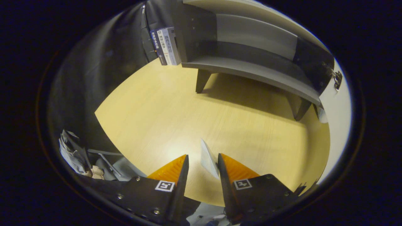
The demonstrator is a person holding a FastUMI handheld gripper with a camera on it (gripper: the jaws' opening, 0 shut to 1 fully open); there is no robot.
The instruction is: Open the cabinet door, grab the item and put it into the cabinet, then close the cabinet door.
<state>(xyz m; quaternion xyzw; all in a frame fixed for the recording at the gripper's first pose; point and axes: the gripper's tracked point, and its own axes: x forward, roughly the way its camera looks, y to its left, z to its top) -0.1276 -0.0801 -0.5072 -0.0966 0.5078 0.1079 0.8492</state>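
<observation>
**Here: gripper parted on the tabletop, a pale flat item against one finger, cabinet open beyond**

Well left of the cabinet [251, 56], past the edge of the tabletop [163, 119], a heap of crumpled grey cloth [73, 153] lies low down beside some grey metal bars [108, 161]. Hard against the cabinet's left side, upright books [165, 45] stand with their spines showing, resting at the far edge of the tabletop.

The cabinet itself is grey, raised on short tapered legs; the left leg [202, 81] and the right leg [300, 108] both stand on the pale wood, and a shadow spreads beneath the body between them. Its front is open, showing a dark interior with a lighter back panel. No object can be made out inside.

In front of the cabinet, well apart from it across bare wood, the gripper [202, 164] has its fingers apart with a clear gap between them. A thin, pale, flat item [209, 158] stands tilted on edge in that gap, lying along the inner face of the right finger; the left finger is clear of it, so it is not clamped from both sides.

At the cabinet's right end the door [340, 106] is swung out, its white inner face turned this way, with a metal hinge [337, 78] near the top joining it to the cabinet's dark side wall.
</observation>
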